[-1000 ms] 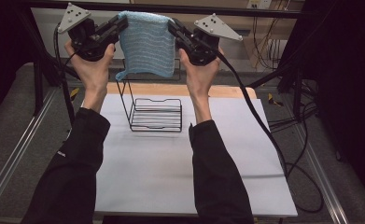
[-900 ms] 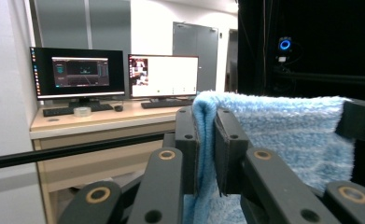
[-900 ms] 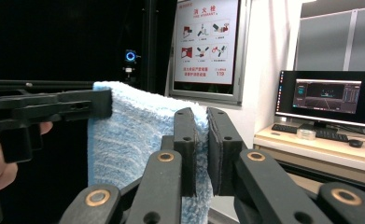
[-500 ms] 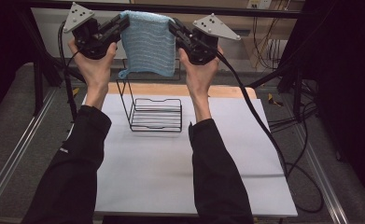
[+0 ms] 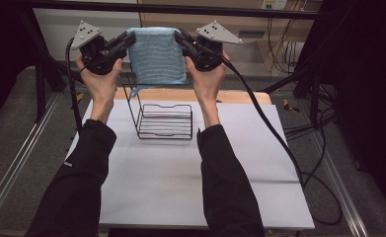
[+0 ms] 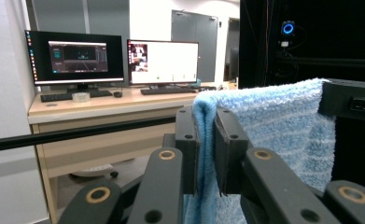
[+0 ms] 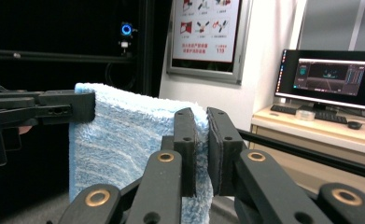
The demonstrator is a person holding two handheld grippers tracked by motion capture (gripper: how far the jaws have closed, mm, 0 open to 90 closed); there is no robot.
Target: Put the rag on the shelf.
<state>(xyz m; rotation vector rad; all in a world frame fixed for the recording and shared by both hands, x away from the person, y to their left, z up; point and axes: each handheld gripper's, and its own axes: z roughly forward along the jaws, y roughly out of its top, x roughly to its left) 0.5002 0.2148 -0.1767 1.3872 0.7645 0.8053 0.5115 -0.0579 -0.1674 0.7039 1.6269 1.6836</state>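
A light blue towel hangs stretched between my two grippers, high above the far part of the table. My left gripper is shut on its upper left corner, my right gripper shut on its upper right corner. In the left gripper view the towel is pinched between the jaws of the left gripper, and the far jaws hold the other corner. In the right gripper view the right gripper clamps the towel the same way. Below the cloth stands a black wire rack on the white table.
A wooden board lies along the table's far edge behind the rack. Cables trail from the right gripper over the table's right side. A black frame bar runs across above. Desks with monitors stand beyond.
Both grippers with the towel have shifted very slightly; the towel stays held taut above the rack.
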